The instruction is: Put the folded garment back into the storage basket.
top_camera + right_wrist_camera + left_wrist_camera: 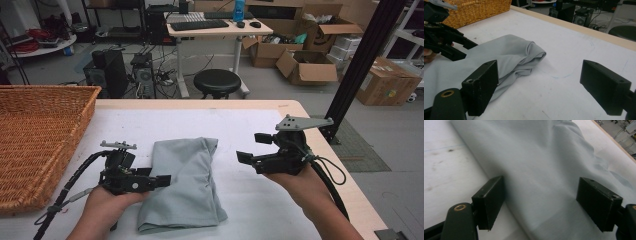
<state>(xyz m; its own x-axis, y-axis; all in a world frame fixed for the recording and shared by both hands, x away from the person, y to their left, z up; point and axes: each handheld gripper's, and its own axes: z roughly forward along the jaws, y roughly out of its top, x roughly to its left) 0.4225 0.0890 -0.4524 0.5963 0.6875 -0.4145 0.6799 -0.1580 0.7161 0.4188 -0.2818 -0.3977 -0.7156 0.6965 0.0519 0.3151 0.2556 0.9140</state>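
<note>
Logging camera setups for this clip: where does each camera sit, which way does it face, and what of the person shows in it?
High view: fixed above the person's side, looking forward and down on the table; both forearms, left gripper and right gripper show.
Left gripper view: rides the left gripper, looking along its open jaws at the grey cloth.
Right gripper view: rides the right gripper, facing across the table to the wicker basket; the left gripper shows at its left edge.
Shared: all three views show the grey cloth.

Dim, even light; soft shadows; close-up views slightly blurred
</note>
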